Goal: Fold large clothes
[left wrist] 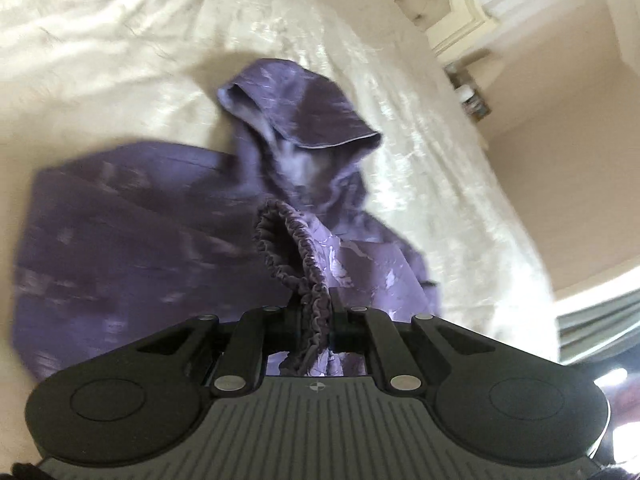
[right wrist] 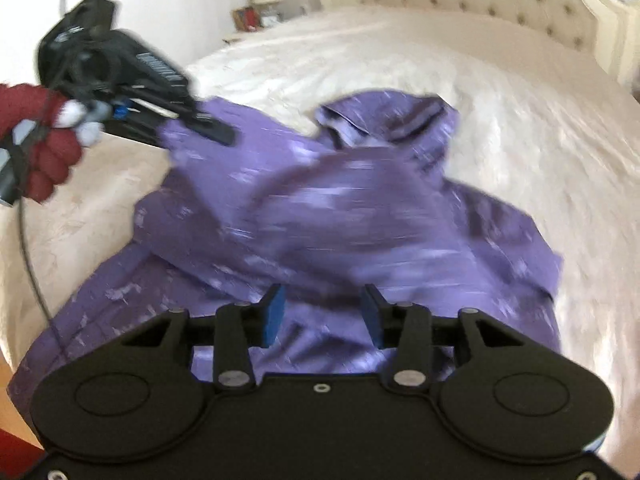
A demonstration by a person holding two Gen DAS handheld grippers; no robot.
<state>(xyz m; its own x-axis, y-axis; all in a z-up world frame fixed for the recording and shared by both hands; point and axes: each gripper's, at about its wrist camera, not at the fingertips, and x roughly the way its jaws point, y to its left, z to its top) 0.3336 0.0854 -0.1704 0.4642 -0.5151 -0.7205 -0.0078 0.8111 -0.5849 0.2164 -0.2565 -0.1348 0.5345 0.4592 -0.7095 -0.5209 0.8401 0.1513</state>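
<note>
jacket: purple hooded jacket [right wrist: 360, 216] lies spread on the white bed [right wrist: 520, 128], hood [left wrist: 304, 116] toward the far headboard [right wrist: 480, 4], body bunched toward the near edge.
left hand-held gripper: the left hand-held gripper [left wrist: 320, 312] is clenched on the elastic cuff [left wrist: 296, 248] of a sleeve, and the gathered edge runs right down between the jaws.
right hand-held gripper: the right hand-held gripper [right wrist: 323, 316] is released, blue pads [right wrist: 274, 316] apart, nothing pinched, hanging just over the near part of the jacket.
slip risk: only the thin gathered cuff is caught; a quick pull across could tug it free and drop the sleeve short.
drag risk: the fabric looks slick, so hauling the sleeve with nothing pinning the body may slide the whole jacket along the bed.
crease risk: the middle is already rumpled; folding over it would lock the wrinkles in.
cable: the cord [right wrist: 28, 240] hanging under the gloved hand [right wrist: 48, 152] at the left could snag the cloth.
</note>
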